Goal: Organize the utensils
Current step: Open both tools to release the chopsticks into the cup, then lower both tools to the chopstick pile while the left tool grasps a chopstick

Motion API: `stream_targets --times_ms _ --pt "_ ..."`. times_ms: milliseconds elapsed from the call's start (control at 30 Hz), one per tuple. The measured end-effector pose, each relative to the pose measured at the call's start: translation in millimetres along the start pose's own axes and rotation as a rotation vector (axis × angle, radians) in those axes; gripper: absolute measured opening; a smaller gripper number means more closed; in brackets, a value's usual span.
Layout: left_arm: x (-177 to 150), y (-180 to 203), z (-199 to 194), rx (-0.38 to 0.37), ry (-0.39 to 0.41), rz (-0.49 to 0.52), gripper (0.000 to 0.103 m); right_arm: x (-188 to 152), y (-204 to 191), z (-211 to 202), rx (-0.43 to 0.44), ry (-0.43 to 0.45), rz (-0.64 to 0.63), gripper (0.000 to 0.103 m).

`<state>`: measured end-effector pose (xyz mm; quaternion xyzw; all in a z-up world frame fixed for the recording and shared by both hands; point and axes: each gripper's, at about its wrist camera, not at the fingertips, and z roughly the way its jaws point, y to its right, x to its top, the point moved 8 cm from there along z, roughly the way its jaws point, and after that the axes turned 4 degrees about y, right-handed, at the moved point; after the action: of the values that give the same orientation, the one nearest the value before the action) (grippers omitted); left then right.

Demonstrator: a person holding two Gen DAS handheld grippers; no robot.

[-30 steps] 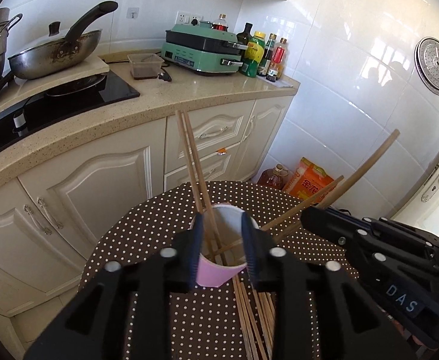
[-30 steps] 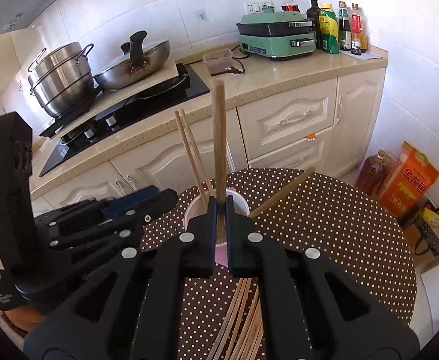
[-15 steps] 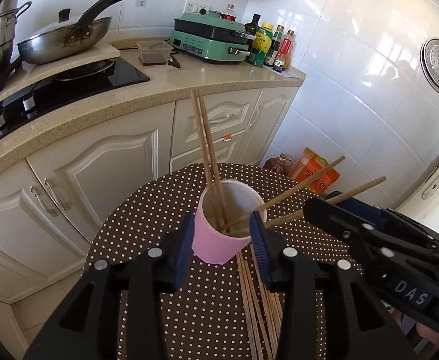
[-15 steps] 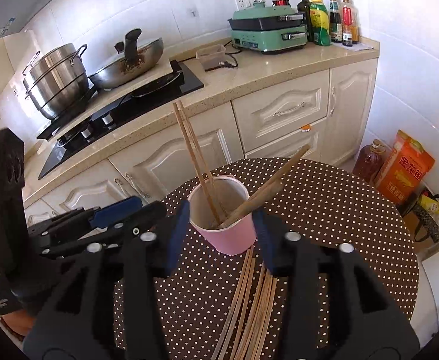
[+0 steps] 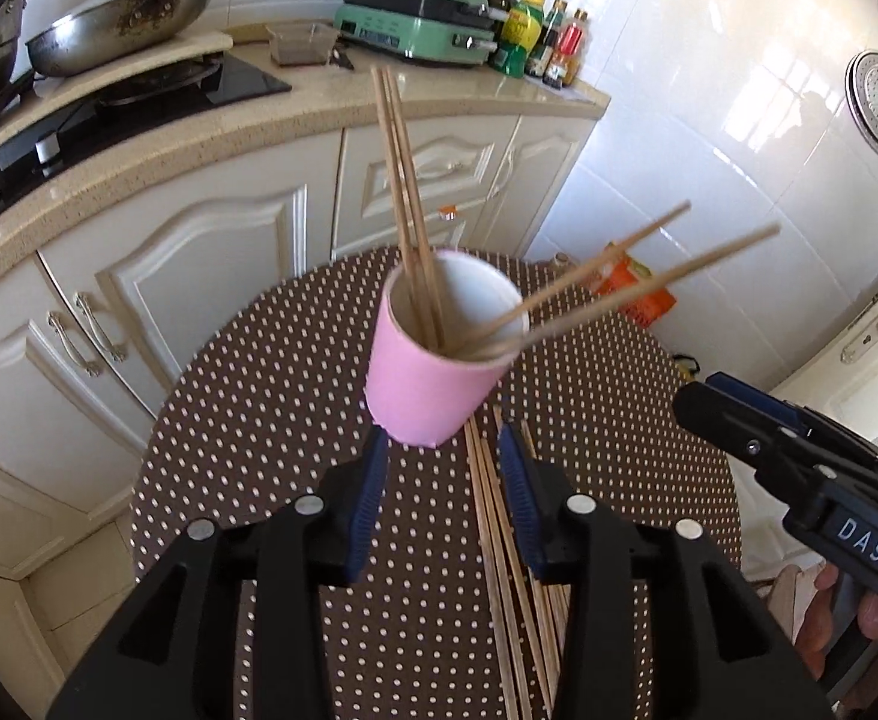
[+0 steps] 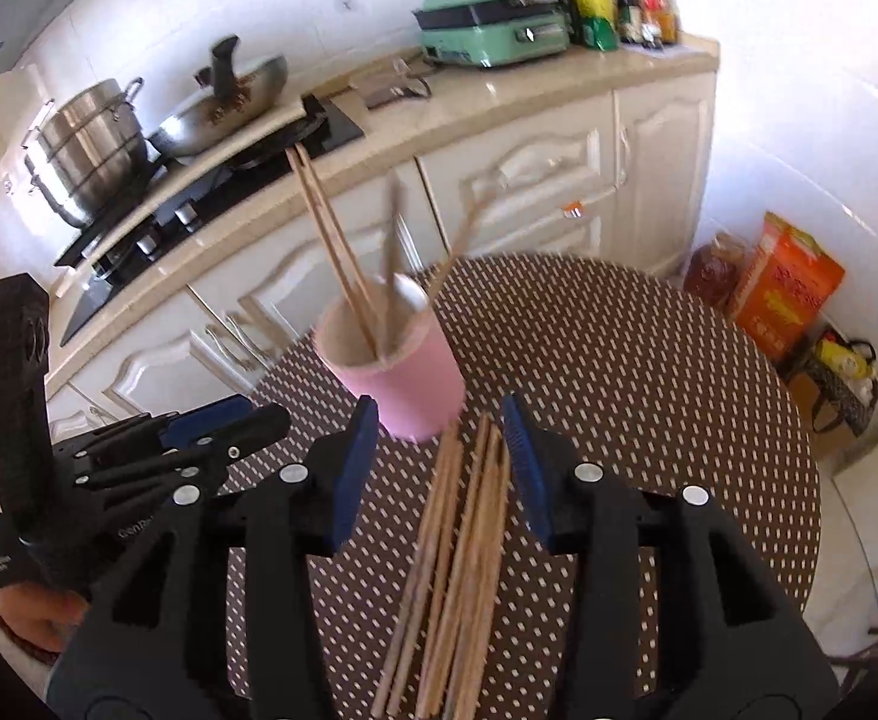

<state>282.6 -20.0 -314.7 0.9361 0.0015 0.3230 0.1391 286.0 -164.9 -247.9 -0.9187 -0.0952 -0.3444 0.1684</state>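
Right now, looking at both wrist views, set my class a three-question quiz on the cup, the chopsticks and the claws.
1. True or false: the pink cup lies tipped over on the dotted table.
2. How many chopsticks stand in the cup in the left wrist view?
A) two B) four C) six
3. Fill in: the loose chopsticks lie on the table on the side of the cup ____ to the claws.

Key:
1. False; it stands upright.
2. B; an upright pair and a leaning pair.
3. Nearer; neither the left claw nor the right claw holds anything, and both are open.
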Motion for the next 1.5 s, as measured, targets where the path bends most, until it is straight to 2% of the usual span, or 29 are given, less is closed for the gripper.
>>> stream_targets --times_ms 267,467,733,833,1033,1233,1300,1400,1500 --pt "-44 11 44 -0.018 -0.202 0.014 0.038 -46 28 24 -0.031 -0.137 0.068 0.044" --pt "-73 21 76 -0.018 -0.327 0.034 0.038 -67 42 37 -0.04 -0.206 0.091 0.044" --pt "-91 23 101 0.049 -0.387 0.042 0.038 -78 54 46 -0.03 -0.246 0.111 0.044" --pt "-91 24 104 0.051 -0.38 0.048 0.039 -80 57 50 -0.021 -0.258 0.125 0.044" --pt "-93 31 120 0.096 -0.397 0.122 0.039 -83 62 57 -0.008 -0.286 0.142 0.044" --pt "-84 46 130 0.102 -0.414 0.124 0.039 -85 60 65 0.008 -0.315 0.143 0.044" --pt "-83 44 133 0.143 -0.426 0.129 0.039 -87 60 67 0.007 -0.324 0.146 0.044" --pt "-81 47 138 0.163 -0.441 0.136 0.039 -89 62 69 0.007 -0.333 0.154 0.044" --pt "-81 54 148 0.207 -0.455 0.192 0.037 -91 62 70 0.01 -0.342 0.16 0.044"
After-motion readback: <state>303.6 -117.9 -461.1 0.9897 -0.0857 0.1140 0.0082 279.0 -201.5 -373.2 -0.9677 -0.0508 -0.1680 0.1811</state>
